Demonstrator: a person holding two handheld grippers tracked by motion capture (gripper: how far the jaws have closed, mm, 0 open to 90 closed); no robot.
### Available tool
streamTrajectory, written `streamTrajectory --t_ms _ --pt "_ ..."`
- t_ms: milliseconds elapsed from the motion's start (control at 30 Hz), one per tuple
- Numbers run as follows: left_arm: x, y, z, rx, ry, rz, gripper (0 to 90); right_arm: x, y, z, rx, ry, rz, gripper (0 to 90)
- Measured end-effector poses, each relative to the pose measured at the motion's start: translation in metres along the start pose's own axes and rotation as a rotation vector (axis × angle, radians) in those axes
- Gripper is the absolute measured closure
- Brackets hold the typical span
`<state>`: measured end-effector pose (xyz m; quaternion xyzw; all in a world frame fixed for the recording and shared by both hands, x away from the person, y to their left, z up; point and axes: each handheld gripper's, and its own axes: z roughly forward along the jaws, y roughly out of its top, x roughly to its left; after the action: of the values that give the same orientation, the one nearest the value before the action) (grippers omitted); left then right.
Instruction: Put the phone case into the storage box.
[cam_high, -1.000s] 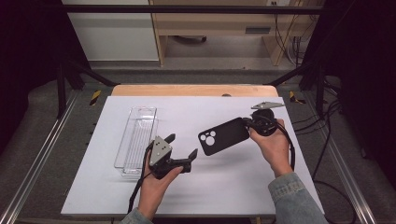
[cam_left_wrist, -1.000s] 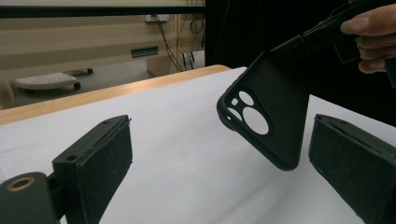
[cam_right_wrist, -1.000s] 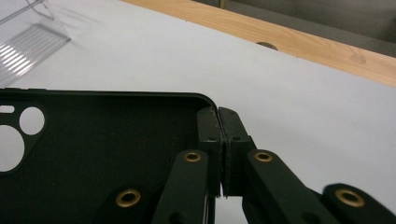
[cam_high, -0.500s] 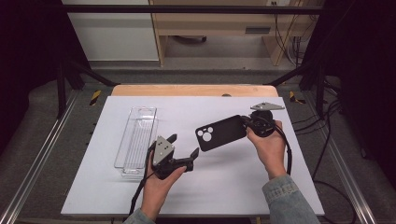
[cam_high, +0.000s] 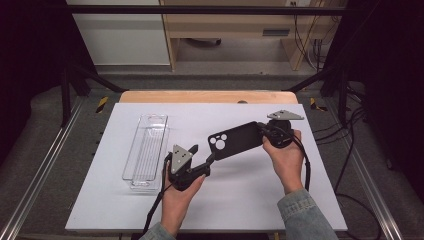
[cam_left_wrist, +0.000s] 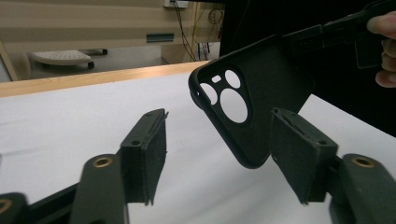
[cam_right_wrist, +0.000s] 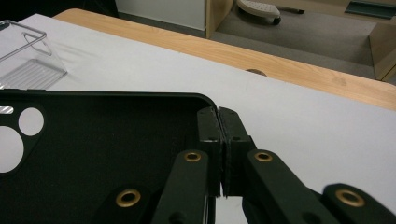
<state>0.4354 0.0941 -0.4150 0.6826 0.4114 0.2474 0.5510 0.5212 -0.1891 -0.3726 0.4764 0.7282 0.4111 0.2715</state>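
Note:
A black phone case (cam_high: 235, 140) with round camera holes hangs above the white table, tilted. My right gripper (cam_high: 263, 132) is shut on its plain end; in the right gripper view the jaws (cam_right_wrist: 219, 140) pinch the rim of the case (cam_right_wrist: 93, 154). My left gripper (cam_high: 204, 154) sits low at the case's camera end. Its jaws have just been closing. In the left gripper view that camera end of the case (cam_left_wrist: 271, 88) lies between the pads (cam_left_wrist: 147, 149), close to the right one, with a gap on the left side.
A clear ribbed plastic tray (cam_high: 146, 150) lies on the white board (cam_high: 300, 200) left of the left hand, also in the right gripper view (cam_right_wrist: 28, 60). A wooden strip (cam_high: 200, 96) borders the far edge. Cables trail at the right.
The right hand has carried the black case left and down toward the left gripper. The left gripper's jaws have narrowed around the case's camera end.

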Motion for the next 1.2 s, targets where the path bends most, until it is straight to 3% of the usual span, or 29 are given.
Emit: streamTrajectory --t_ms 333,1200 --pt "-0.004 -0.004 0.013 0.036 0.020 0.000 44.4 0.002 -0.002 0.003 -0.012 -0.006 -0.001 89.4" --pt "-0.005 0.011 0.018 0.013 0.067 0.013 50.6 0.005 0.006 -0.006 -0.083 -0.021 0.030 89.3"
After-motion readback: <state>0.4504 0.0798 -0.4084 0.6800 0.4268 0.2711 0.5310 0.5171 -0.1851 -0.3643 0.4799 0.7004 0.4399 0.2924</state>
